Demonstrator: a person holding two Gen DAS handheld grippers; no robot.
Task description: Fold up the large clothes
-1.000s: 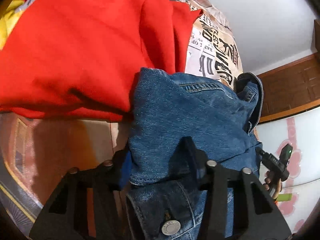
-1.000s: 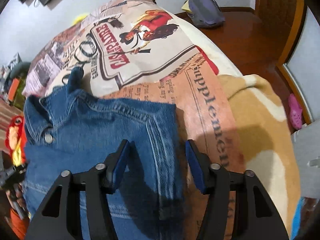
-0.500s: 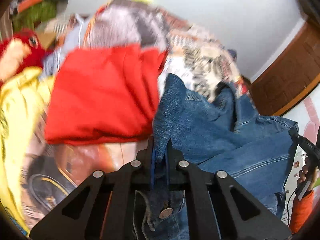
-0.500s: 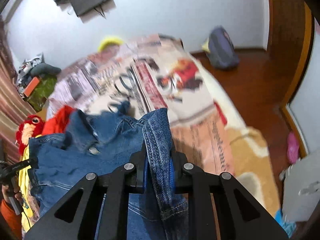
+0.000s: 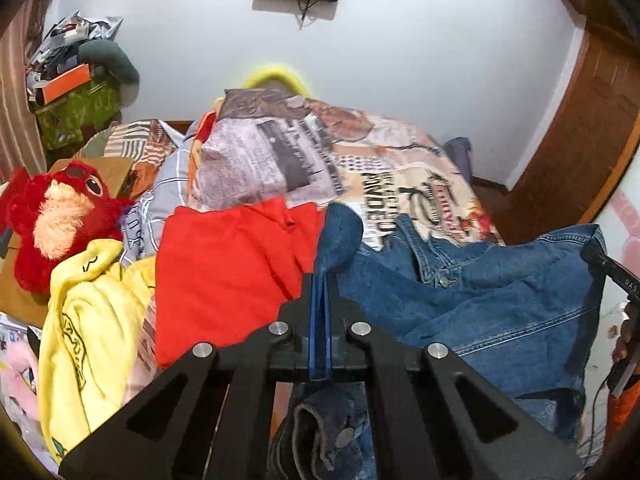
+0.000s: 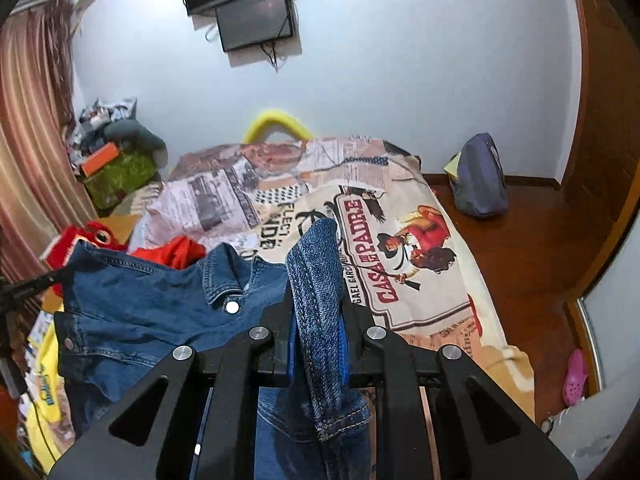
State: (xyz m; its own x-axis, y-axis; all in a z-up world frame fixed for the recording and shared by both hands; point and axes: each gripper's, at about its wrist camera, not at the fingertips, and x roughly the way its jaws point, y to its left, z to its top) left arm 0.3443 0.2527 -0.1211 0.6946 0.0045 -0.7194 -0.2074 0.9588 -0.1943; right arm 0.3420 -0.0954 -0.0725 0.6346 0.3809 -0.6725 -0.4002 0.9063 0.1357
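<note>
Two tools clenched on one denim jacket, each pinching a fold of its edge: left tool nipped thin on the cloth, right tool gripping a thicker seamed band that droops below its fingers. Jacket hung between them above the bed, collar and snap buttons showing left of the right tool. Red garment lying just left of and beyond the left tool, with a yellow garment and red plush toy further left (both on the cluttered bed side). Wall screen far ahead
</note>
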